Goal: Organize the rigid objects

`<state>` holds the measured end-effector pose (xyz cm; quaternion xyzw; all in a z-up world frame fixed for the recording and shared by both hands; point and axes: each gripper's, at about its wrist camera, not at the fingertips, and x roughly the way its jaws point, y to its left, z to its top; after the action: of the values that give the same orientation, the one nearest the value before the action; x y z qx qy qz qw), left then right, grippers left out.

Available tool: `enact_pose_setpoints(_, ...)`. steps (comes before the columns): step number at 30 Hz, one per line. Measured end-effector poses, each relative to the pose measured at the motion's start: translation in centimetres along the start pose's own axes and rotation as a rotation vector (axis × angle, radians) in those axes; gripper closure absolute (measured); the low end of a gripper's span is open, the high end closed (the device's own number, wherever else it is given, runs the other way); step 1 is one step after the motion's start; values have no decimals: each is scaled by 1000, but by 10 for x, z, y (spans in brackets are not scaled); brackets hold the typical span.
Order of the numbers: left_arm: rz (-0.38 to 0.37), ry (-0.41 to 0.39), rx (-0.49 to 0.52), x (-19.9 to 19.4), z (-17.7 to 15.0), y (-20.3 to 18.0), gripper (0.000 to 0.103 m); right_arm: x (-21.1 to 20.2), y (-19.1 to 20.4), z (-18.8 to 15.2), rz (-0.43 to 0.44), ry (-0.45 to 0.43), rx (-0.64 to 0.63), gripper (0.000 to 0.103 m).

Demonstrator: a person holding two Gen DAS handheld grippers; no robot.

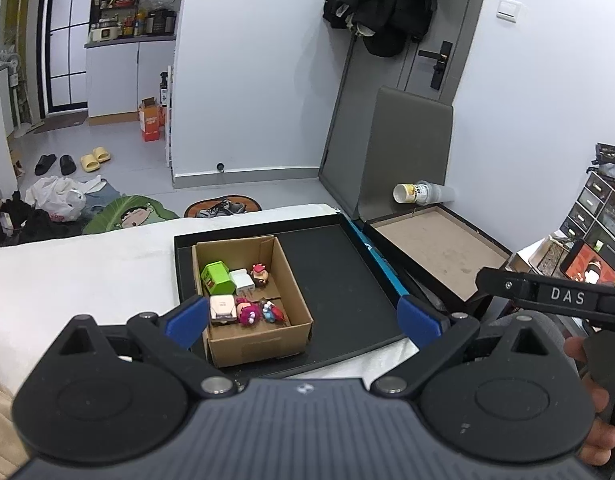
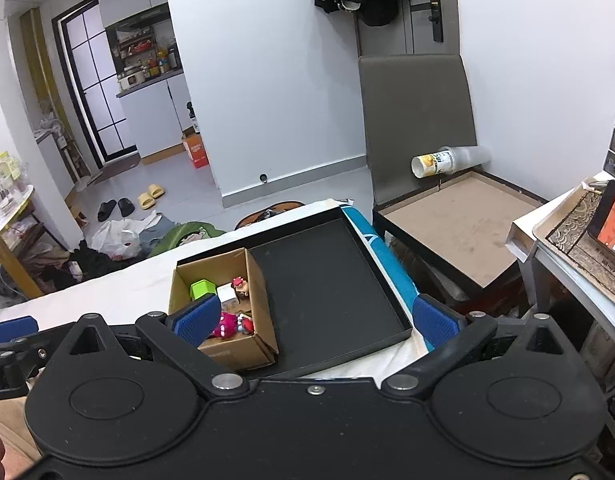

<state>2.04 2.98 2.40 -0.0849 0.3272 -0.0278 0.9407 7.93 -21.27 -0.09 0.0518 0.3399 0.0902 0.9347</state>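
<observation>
A cardboard box (image 1: 295,304) stands in the left part of a black tray (image 1: 339,280) on a white-covered surface. Inside lie a green block (image 1: 217,278), a white charger (image 1: 243,282), a pale pink-white case (image 1: 222,308), a pink plush figure (image 1: 249,312) and small figurines (image 1: 261,274). My left gripper (image 1: 303,316) is open and empty, held above the near edge of the tray. My right gripper (image 2: 315,320) is open and empty too, above the tray (image 2: 331,280), with the box (image 2: 259,308) by its left finger.
A low brown-topped table (image 1: 439,248) stands right of the tray, with a grey chair (image 1: 407,152) and a tipped cup stack (image 1: 423,193) behind. A phone (image 1: 591,266) sits on a stand at right. Clothes, bags and slippers lie on the floor at left.
</observation>
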Motion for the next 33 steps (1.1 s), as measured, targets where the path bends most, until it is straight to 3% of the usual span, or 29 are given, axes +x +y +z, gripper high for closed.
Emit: enact_pose_setpoints(33, -10, 22, -12, 3, -4, -2, 3, -3, 11, -4, -56, -16, -55, 0)
